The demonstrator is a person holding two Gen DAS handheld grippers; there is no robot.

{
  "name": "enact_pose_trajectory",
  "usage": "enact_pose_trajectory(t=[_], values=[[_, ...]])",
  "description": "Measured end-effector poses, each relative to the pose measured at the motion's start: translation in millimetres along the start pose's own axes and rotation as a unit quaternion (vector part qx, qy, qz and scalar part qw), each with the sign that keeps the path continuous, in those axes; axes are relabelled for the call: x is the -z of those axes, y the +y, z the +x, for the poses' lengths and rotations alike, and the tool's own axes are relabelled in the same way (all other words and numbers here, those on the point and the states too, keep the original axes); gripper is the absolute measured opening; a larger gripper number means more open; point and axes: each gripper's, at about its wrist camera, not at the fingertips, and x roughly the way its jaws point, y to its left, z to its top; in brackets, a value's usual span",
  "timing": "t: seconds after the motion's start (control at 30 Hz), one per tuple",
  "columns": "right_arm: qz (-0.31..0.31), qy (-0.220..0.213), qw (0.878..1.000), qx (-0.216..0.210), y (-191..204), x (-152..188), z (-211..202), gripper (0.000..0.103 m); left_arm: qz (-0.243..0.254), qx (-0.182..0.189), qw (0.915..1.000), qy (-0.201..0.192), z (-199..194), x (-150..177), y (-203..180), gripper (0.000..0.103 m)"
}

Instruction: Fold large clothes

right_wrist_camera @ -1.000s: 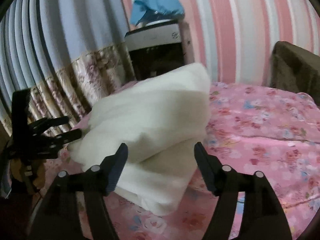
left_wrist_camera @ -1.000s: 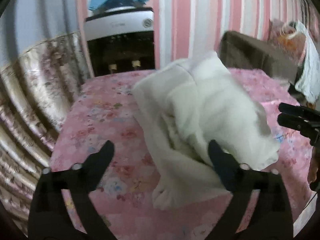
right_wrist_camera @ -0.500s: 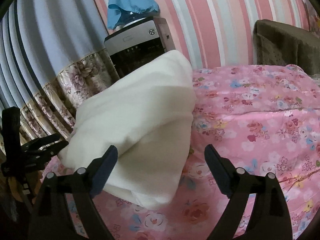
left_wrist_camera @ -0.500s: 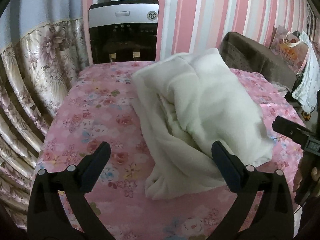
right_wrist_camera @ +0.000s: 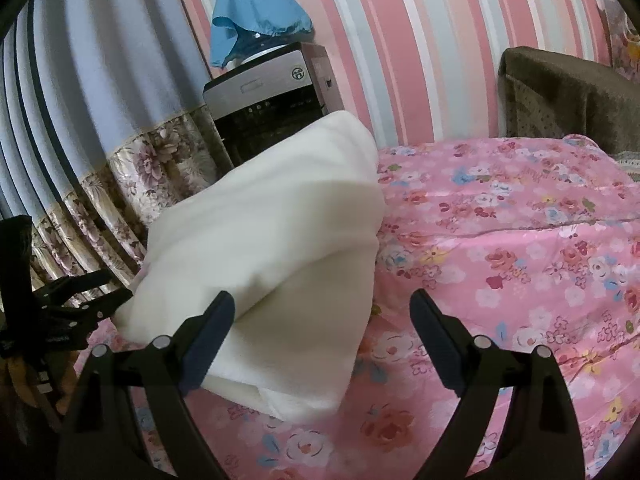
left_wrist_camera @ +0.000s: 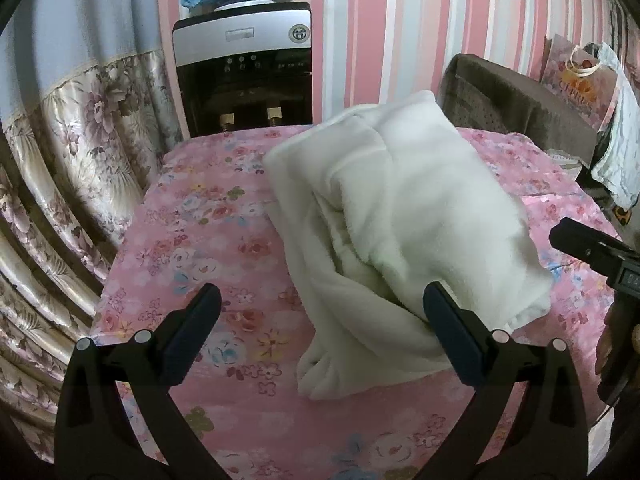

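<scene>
A thick white fleece garment (left_wrist_camera: 400, 216) lies folded in a bulky bundle on the pink floral bed cover (left_wrist_camera: 208, 240); it also shows in the right wrist view (right_wrist_camera: 264, 256). My left gripper (left_wrist_camera: 320, 320) is open and empty, held just short of the bundle's near end. My right gripper (right_wrist_camera: 322, 320) is open and empty at the bundle's other side, its left finger in front of the fabric. Each gripper shows in the other's view: the right (left_wrist_camera: 592, 252), the left (right_wrist_camera: 76, 300).
A water dispenser (left_wrist_camera: 244, 76) with a blue cloth (right_wrist_camera: 256, 20) on its bottle stands behind the bed against the striped wall. Floral curtains (left_wrist_camera: 60, 152) hang on the left. A brown headboard (left_wrist_camera: 504, 96) is at the back right, with bags (left_wrist_camera: 584, 80) beyond it.
Both grippers have drawn back from the white bundle and stay open. The bundle has settled on the bed cover and lies still.
</scene>
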Motion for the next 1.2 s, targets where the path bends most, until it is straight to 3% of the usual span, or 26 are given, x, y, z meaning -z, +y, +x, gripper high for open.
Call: enact_pose_trajectory(t=[0.23, 0.47, 0.7, 0.77, 0.8, 0.83, 0.9, 1.0, 1.2], values=[[0.014, 0.018, 1.000, -0.007, -3.8, 3.4, 14.0, 0.091, 0.008, -0.015, 0.9992, 0.036, 34.9, 8.4, 3.3, 0.100], [0.028, 0.041, 0.999, -0.008, -7.1, 16.7, 39.5, 0.094, -0.026, 0.061, 0.9945, 0.082, 75.2, 31.3, 20.1, 0.100], [0.054, 0.062, 0.995, -0.059, -10.5, 25.5, 65.5, 0.096, -0.030, 0.097, 0.9910, 0.087, 88.9, 31.0, 22.1, 0.099], [0.053, 0.072, 0.993, -0.078, -9.8, 24.3, 74.4, 0.096, -0.043, 0.132, 0.9861, 0.092, 90.2, 29.9, 21.6, 0.080], [0.053, 0.076, 0.992, -0.089, -10.1, 22.7, 77.9, 0.095, -0.046, 0.155, 0.9824, 0.093, 88.1, 28.9, 19.6, 0.059], [0.048, 0.076, 0.992, -0.092, -9.2, 21.7, 78.6, 0.093, -0.041, 0.157, 0.9824, 0.092, 85.2, 28.0, 16.7, 0.054], [0.032, 0.073, 0.992, -0.093, -7.3, 18.9, 77.5, 0.084, -0.015, 0.125, 0.9886, 0.081, 77.5, 25.7, 5.0, 0.049], [0.003, 0.063, 0.994, -0.088, -3.8, 16.1, 69.3, 0.069, -0.017, 0.105, 0.9920, 0.067, 69.0, 21.2, -2.4, 0.043], [-0.065, -0.007, 0.996, -0.061, -6.8, -5.7, 35.9, 0.048, 0.000, 0.057, 0.9982, 0.018, 43.9, -0.4, -39.5, 0.036]])
